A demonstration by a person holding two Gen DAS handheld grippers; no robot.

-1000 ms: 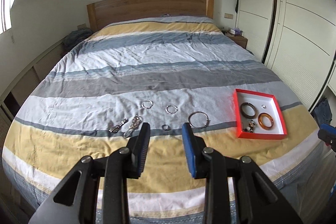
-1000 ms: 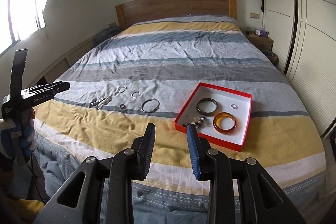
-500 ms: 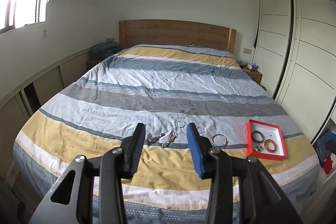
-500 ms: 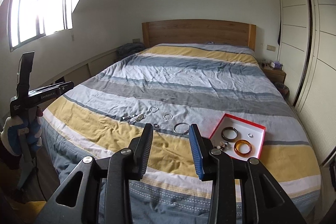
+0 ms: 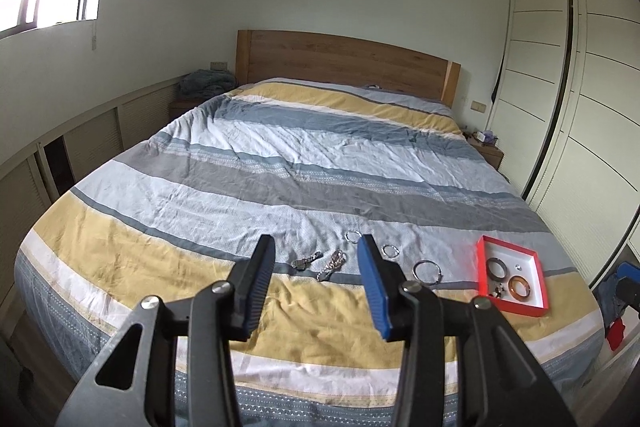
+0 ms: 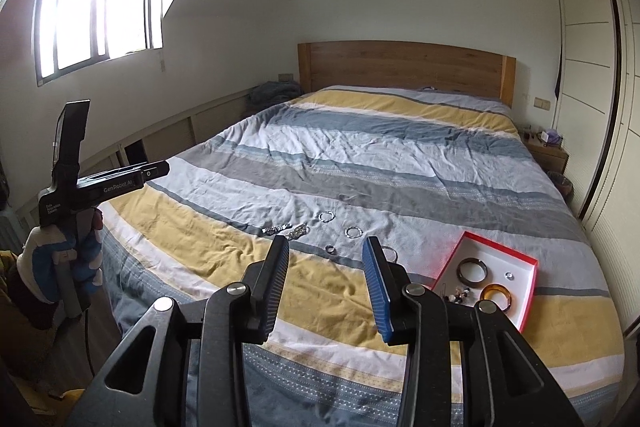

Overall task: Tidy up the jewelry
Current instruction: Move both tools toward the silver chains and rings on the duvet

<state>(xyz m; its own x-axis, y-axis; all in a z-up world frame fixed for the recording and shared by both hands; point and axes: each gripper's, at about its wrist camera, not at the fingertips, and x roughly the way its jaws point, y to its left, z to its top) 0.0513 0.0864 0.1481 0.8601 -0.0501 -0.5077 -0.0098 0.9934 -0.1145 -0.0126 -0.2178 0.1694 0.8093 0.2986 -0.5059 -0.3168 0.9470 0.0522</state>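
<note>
On the striped bed (image 5: 280, 163), loose bracelets (image 5: 332, 265), red tray (image 5: 482, 267), left tongs (image 5: 316, 287) empty

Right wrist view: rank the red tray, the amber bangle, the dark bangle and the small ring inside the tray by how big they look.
1. red tray
2. amber bangle and dark bangle: they look alike, and the amber one lies nearer the camera and is partly hidden by the gripper, so no ranking
3. small ring

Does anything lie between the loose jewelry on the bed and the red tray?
Nothing visible: only bare duvet separates the nearest loose piece, the large silver hoop, from the red tray.
</note>
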